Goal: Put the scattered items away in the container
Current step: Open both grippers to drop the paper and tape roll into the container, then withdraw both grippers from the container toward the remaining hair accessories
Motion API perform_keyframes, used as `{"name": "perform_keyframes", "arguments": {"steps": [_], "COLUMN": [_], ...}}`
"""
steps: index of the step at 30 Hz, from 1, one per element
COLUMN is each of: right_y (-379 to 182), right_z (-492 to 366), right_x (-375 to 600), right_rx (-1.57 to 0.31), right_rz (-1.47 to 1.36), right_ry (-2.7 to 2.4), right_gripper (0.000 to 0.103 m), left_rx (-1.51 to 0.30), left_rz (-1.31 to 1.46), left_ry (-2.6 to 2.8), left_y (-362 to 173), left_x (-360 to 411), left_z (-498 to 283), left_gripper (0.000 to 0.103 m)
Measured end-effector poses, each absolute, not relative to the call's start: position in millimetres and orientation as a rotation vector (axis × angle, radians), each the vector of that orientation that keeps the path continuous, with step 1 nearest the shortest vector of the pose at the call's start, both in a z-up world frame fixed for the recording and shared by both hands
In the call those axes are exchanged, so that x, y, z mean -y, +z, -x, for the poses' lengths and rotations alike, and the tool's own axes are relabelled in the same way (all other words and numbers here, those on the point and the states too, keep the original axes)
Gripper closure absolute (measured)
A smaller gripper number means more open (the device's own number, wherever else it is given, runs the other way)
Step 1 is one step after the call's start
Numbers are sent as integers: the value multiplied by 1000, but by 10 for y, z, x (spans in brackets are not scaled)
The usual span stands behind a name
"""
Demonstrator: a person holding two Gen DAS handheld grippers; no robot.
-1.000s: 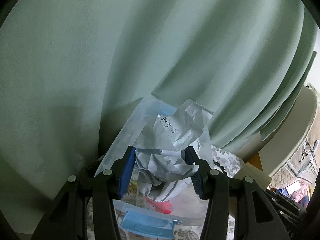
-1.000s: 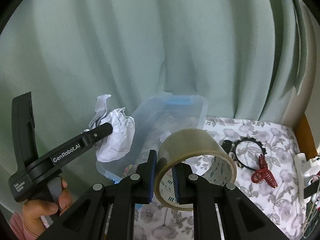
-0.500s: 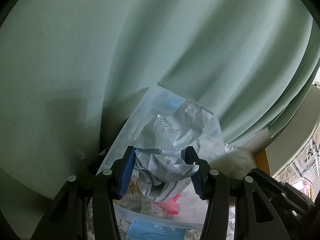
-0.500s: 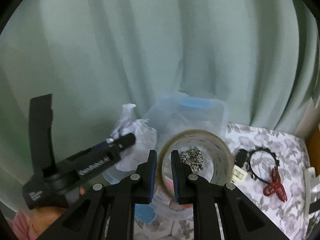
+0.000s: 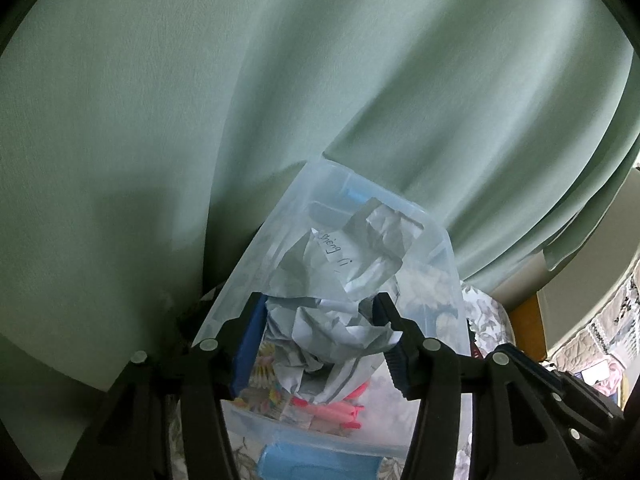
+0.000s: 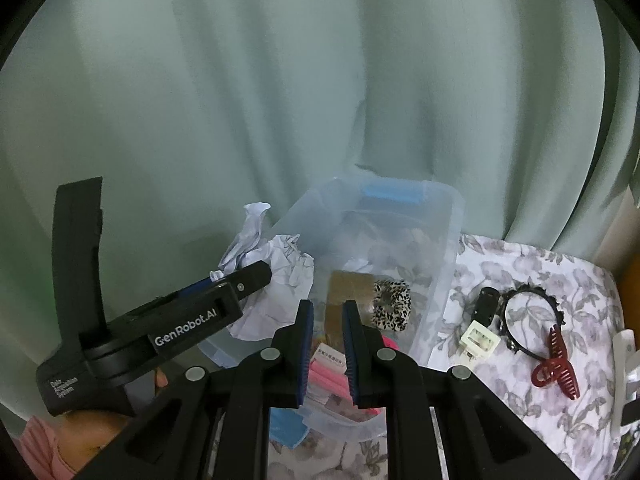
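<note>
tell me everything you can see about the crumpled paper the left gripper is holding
The crumpled paper is a white, heavily creased wad with handwriting on one flap. The left gripper is shut on it, blue pads pressing both sides. It hangs over the left rim of the clear plastic container, not yet inside. One twisted corner sticks upward in the right wrist view. It looks thin and light.

Pale green curtain (image 6: pixel 280 92) fills backdrop in both views, hanging in long vertical folds, soft shadows between pleats. Light dim, cool, diffuse. Below curtain, surface covered with white cloth printed with grey flowers (image 6: pixel 520 280). Strip of orange-brown wood (image 5: pixel 526 324) shows at right edge of cloth. Beyond it, beige panel (image 5: pixel 592 280) and quilted patterned fabric (image 5: pixel 612 320) at far right, blurred.
</note>
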State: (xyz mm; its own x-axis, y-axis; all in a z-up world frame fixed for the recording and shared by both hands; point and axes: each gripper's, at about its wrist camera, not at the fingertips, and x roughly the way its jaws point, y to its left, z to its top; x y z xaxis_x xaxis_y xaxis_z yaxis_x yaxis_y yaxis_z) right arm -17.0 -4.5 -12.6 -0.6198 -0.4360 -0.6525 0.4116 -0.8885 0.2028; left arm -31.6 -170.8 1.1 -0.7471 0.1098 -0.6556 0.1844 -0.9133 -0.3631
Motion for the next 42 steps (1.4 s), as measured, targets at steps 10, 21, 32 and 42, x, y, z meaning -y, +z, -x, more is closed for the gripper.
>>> {"name": "perform_keyframes", "arguments": {"steps": [10,21,32,42], "right_y": [-75,21,185,304], "right_z": [83,-64,-292,-495], "right_x": [-37,-255,-625,-1061], "right_rx": [73,132,215,322], "right_rz": [-1015,-1014,-954,-902], "right_ry": [-2496,-2535,-2592,-2655], "right_gripper": [87,86,62,48], "left_rx": [-624,-569,-460,-332], "left_rz": [-1099,-1069,-1032,-1010], "left_ry": [-2820,-2839,-2890,-2952], "left_y": [90,282,537,708], "left_x": [1674,1527,1164,694], "left_z": [239,102,-62,-176], "left_gripper": [34,33,23,22]}}
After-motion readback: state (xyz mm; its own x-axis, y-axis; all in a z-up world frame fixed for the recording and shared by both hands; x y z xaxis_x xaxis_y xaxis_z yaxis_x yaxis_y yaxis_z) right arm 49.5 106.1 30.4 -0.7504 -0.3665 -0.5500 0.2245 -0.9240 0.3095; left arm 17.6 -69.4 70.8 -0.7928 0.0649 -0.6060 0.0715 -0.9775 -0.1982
